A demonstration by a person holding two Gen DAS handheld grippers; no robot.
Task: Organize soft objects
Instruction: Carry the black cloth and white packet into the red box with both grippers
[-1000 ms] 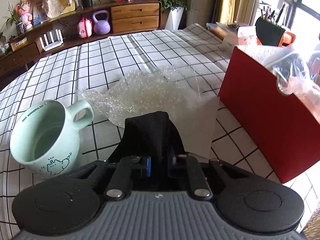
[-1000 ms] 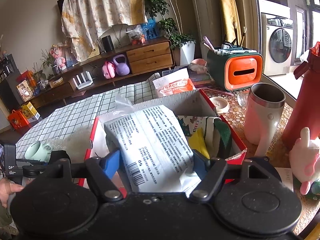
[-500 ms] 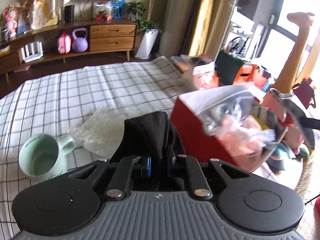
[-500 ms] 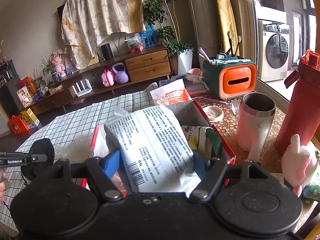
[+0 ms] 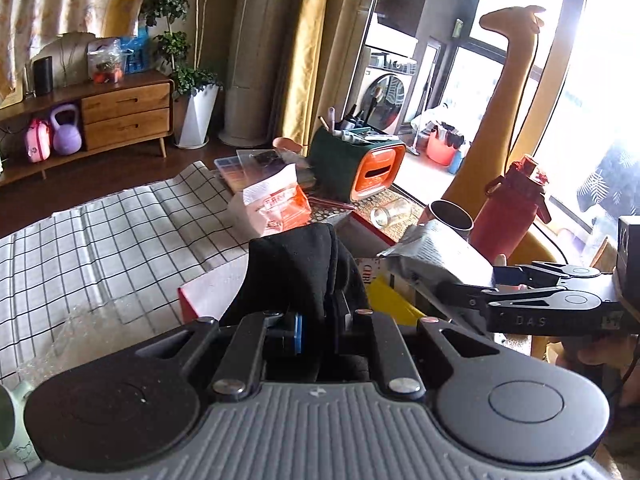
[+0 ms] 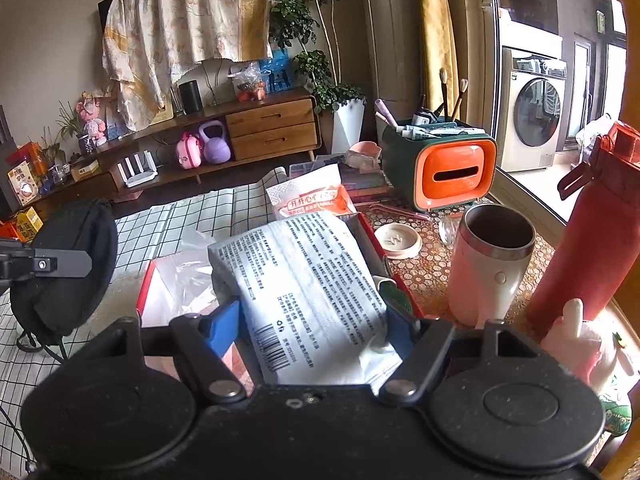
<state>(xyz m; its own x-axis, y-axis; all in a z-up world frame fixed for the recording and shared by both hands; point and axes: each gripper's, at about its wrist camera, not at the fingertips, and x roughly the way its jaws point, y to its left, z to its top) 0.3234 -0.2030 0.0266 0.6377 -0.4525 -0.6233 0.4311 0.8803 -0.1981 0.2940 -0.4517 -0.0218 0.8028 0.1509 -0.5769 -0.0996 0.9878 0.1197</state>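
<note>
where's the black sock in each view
Left wrist: the black sock sits at centre, clamped in the left gripper.
Right wrist: it hangs at the far left edge.
Shared landmark: the orange tissue box on the table behind.

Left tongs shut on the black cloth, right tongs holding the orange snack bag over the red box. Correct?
Not quite. The right tongs hold the white printed packet, not the orange snack bag, which lies on the table beyond the red box; the right wrist view shows this. The rest stands: the left tongs are shut on the black cloth.
</note>
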